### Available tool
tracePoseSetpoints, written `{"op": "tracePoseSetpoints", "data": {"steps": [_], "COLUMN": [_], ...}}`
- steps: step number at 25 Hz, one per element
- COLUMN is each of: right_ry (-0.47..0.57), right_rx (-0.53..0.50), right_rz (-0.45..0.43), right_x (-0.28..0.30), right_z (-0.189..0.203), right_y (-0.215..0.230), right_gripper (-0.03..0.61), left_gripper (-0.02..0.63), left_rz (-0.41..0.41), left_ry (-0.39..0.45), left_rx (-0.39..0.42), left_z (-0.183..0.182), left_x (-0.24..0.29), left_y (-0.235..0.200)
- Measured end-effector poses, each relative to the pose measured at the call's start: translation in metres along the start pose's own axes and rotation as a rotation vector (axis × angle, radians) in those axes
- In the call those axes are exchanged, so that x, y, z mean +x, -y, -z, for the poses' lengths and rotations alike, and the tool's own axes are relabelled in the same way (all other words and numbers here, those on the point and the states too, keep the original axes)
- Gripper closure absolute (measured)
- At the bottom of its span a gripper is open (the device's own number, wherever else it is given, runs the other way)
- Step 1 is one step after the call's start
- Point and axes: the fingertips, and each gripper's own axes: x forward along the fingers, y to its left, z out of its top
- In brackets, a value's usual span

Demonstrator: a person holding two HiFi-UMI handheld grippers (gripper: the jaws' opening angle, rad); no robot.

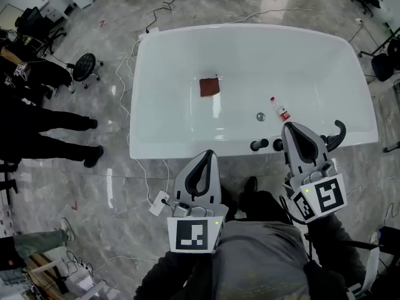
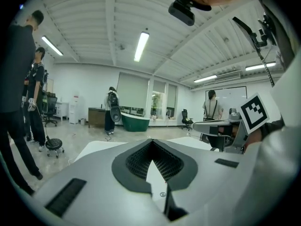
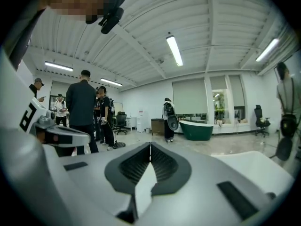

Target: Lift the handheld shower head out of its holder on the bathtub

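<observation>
The white bathtub (image 1: 187, 49) fills the middle of the floor, and the person stands at its near rim with both tools raised. I judge this the approach step: nothing is grasped yet. The left gripper (image 1: 208, 153) and the right gripper (image 1: 289, 125) are both clenched and empty, the tips of each meeting. The dark curved fitting that I take for the shower head (image 1: 342, 132) sits on the near rim, just beside the right gripper. Next, that gripper would need to release, dip to the handle, clamp, then lift straight up.

Only the head view shows the shower head, 2 dark knobs (image 1: 257, 145) and a small bottle (image 1: 279, 109). The gripper views look level across the room, at bystanders (image 3: 82, 112) and a distant green tub (image 3: 202, 128).
</observation>
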Motion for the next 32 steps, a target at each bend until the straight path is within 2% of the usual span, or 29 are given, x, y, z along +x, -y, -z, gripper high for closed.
{"op": "tracePoseSetpoints", "data": {"steps": [4,15,21,27,32], "right_ry": [0.012,0.055,0.091,0.125,0.197], "right_rx": [0.007,0.014,-0.034,-0.062,-0.062], "right_rz": [-0.006,-0.005,0.000,0.012,0.012], "right_x": [0.005,0.024,0.038,0.049,0.048], "right_z": [0.023,0.121,0.154,0.180,0.179], "right_y": [-0.002,0.003,0.003,0.007,0.007], "right_gripper": [0.574,0.574,0.432,0.426,0.422], "left_gripper": [0.611,0.611,0.611,0.611,0.611], "left_rz": [-0.009,0.018,0.022,0.026,0.017], "left_ry": [0.019,-0.005,-0.003,0.016,0.044], "left_rx": [0.020,0.053,0.066,0.077,0.087], "left_z": [0.013,0.108,0.144,0.167,0.181], "left_x": [0.008,0.049,0.069,0.089,0.098], "left_y": [-0.005,-0.006,-0.013,-0.018,-0.020]}}
